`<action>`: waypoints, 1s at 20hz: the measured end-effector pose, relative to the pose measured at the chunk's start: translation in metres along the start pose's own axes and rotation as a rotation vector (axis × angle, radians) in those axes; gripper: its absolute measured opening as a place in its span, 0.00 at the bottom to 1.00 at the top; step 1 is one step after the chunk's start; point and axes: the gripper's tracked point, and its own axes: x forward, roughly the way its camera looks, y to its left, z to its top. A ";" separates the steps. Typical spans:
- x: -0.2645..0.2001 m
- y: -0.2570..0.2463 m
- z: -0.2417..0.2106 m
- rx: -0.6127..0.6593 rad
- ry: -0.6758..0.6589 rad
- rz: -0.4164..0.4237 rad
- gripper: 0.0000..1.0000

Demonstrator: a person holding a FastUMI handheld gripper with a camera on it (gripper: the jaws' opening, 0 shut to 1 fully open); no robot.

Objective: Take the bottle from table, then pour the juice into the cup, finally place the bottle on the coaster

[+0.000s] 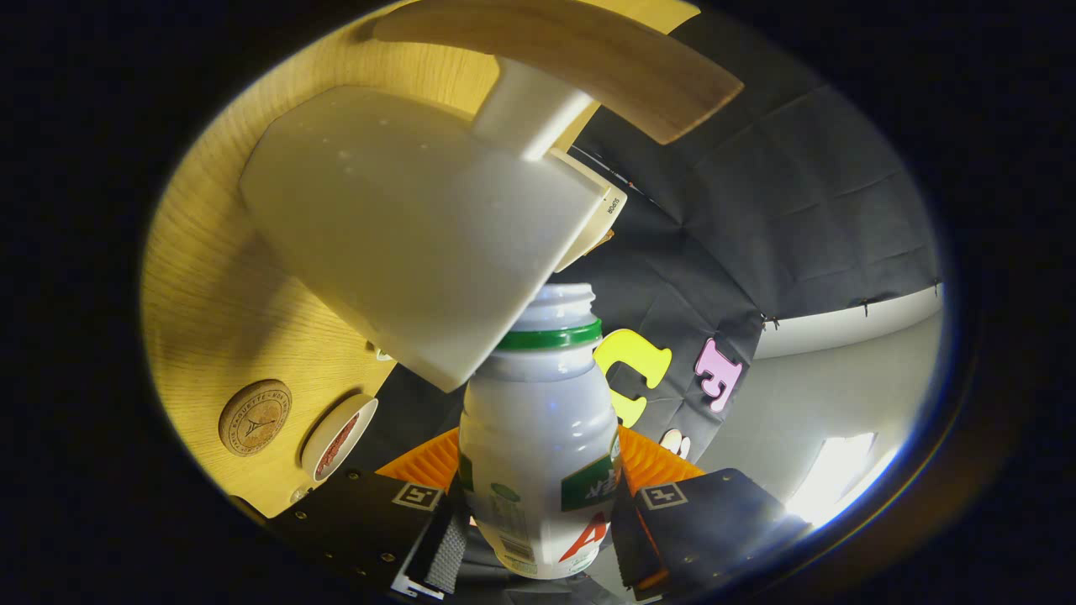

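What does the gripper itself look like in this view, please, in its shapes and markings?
The gripper has two flat, dark body plates with small screws, each bearing a square white-and-black marker tag. Orange ribbed panels sit behind the plates, and one finger has a textured, grid-like inner face.

White bottle (538, 437) w/ green neck ring (uncapped), clamped btwn gripper (538, 538) fingers, round cork coaster (255, 418) on table

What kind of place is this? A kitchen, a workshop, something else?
Most likely a small recording booth set up like a home tabletop, not a real kitchen. Black cloth hangs as a wall behind a wooden table holding a cork coaster and a cup. The tongs grip a juice bottle.
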 end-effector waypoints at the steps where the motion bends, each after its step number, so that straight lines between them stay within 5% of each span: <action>1: 0.001 0.000 -0.001 0.005 0.000 0.001 0.70; 20: -0.003 0.029 -0.020 0.721 0.049 0.230 0.70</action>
